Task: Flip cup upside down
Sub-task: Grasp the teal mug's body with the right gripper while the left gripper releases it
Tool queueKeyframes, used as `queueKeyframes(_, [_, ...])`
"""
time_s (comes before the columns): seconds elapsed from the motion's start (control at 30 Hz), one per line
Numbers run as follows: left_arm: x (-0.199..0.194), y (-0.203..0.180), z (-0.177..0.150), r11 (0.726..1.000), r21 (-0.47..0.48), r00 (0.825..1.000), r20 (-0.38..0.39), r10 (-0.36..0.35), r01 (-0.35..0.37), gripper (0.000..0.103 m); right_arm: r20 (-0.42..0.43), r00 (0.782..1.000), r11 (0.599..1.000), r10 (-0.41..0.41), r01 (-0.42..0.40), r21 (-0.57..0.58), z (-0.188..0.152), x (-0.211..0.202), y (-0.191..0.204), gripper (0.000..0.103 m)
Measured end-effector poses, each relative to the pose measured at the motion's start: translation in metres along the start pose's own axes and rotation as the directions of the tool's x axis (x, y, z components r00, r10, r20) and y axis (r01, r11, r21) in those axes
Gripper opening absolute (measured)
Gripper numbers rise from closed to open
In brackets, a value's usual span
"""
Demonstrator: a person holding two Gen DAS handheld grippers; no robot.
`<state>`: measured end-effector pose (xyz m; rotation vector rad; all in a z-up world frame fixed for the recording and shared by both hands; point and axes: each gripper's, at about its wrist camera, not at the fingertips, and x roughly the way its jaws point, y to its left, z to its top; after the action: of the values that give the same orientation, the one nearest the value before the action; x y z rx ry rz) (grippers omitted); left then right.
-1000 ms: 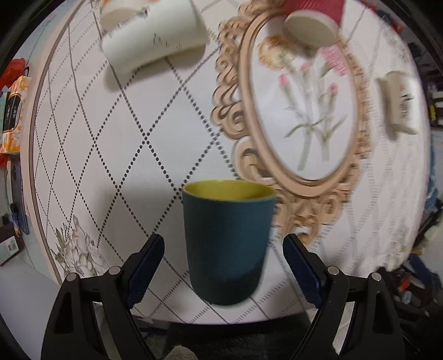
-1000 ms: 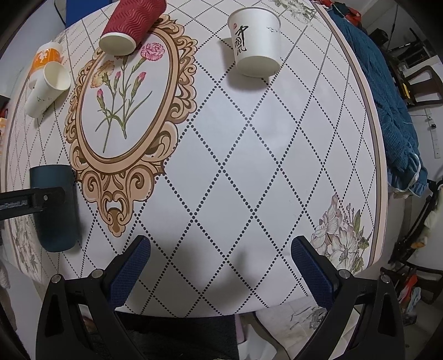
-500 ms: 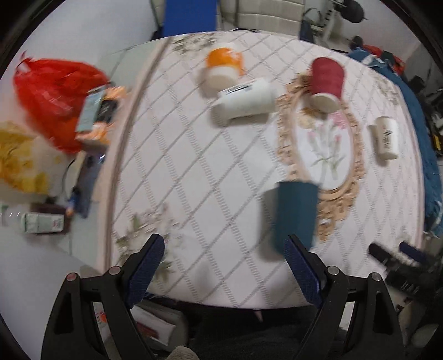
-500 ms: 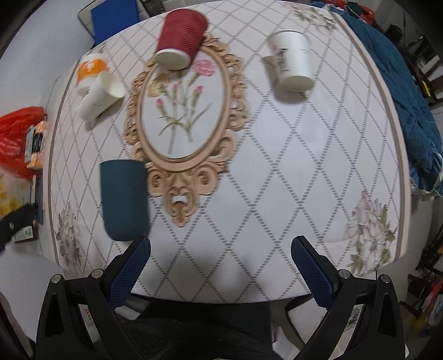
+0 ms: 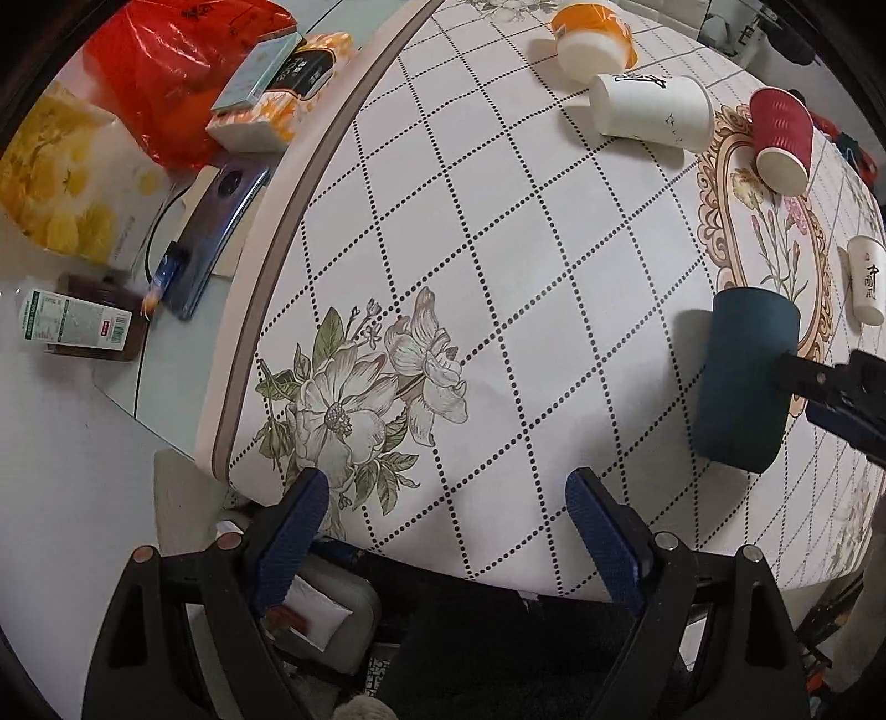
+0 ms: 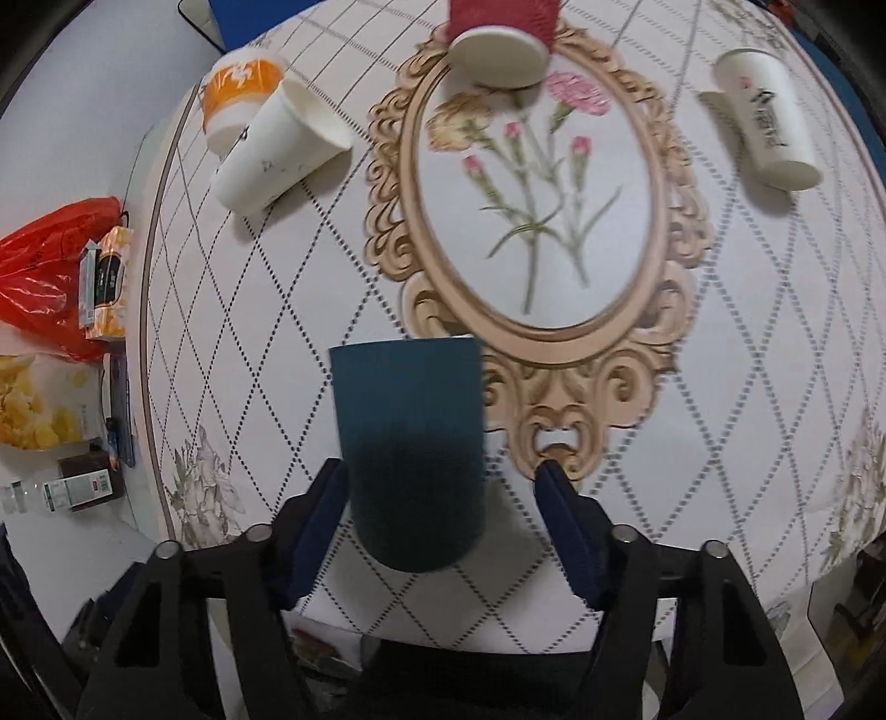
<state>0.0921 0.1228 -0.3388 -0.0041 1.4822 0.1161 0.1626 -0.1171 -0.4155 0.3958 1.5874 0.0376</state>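
Note:
A dark teal cup [image 6: 410, 448] stands upright on the patterned tablecloth, near the front edge beside the ornate oval print. My right gripper [image 6: 443, 498] is open with the cup between its fingers; the left finger [image 6: 324, 509] is close to the cup's side and the right finger [image 6: 565, 515] stands apart from it. The cup also shows in the left wrist view [image 5: 745, 376], with the right gripper's finger [image 5: 830, 387] in front of it. My left gripper [image 5: 443, 515] is open and empty, over the table's front left corner above a flower print.
A red ribbed cup [image 6: 498, 39], two white paper cups [image 6: 277, 152] [image 6: 767, 141] and an orange-banded cup [image 6: 238, 94] lie or stand further back. Off the table's left edge are a red bag [image 5: 166, 72], boxes [image 5: 271, 94], a phone [image 5: 216, 232] and a bottle [image 5: 72, 324].
My left gripper has let go of the teal cup and drawn back to the left. My right gripper has moved left and forward, so the cup now sits between its fingers.

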Motion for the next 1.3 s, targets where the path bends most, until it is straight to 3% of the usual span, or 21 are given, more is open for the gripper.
queueKeyframes(0.13, [0.001,0.002,-0.002,1.0,0.006,1.0,0.007,-0.003,0.003,0.088,-0.002,1.0,1.0,-0.019,0.019,-0.004,0.002,0.008,0.007,0.061])
queueKeyframes(0.6, [-0.006,0.015,0.006,1.0,0.017,0.999,0.044,-0.013,0.012,0.088,0.012,1.0,0.999,-0.027,0.027,-0.035,-0.003,-0.009,0.012,0.061])
queueKeyframes(0.67, [-0.009,0.018,0.008,1.0,0.017,0.999,0.051,-0.013,0.012,0.088,0.029,0.998,0.994,-0.055,0.057,-0.098,-0.005,-0.021,0.018,0.065])
queueKeyframes(0.77, [-0.015,0.022,0.011,1.0,0.012,0.997,0.07,-0.009,0.008,0.089,0.07,0.99,0.963,-0.119,0.133,-0.235,-0.012,-0.043,0.029,0.079])
queueKeyframes(0.8, [-0.017,0.023,0.011,1.0,0.007,0.997,0.078,-0.01,0.01,0.091,0.079,0.985,0.941,-0.151,0.168,-0.294,-0.015,-0.05,0.034,0.087])
queueKeyframes(0.83, [-0.019,0.024,0.012,1.0,0.0,0.996,0.086,-0.009,0.009,0.091,0.089,0.979,0.912,-0.186,0.205,-0.354,-0.017,-0.056,0.038,0.094])
queueKeyframes(0.9, [-0.022,0.025,0.014,1.0,-0.014,0.995,0.097,-0.006,0.007,0.091,0.117,0.962,0.842,-0.246,0.272,-0.465,-0.021,-0.065,0.047,0.094])
queueKeyframes(1.03, [-0.025,0.026,0.018,0.998,-0.063,0.994,0.107,0.0,0.007,0.091,0.166,0.924,0.639,-0.344,0.361,-0.679,-0.031,-0.073,0.067,0.097])
queueKeyframes(1.17, [-0.025,0.021,0.019,0.994,-0.106,0.994,0.104,0.02,-0.008,0.091,0.243,0.886,0.373,-0.395,0.396,-0.839,-0.043,-0.068,0.087,0.097])
queueKeyframes(1.3, [-0.017,0.014,0.019,0.985,-0.172,0.997,0.067,0.027,-0.015,0.091,0.367,0.844,0.0,-0.392,0.399,-0.917,-0.065,-0.053,0.098,0.097])
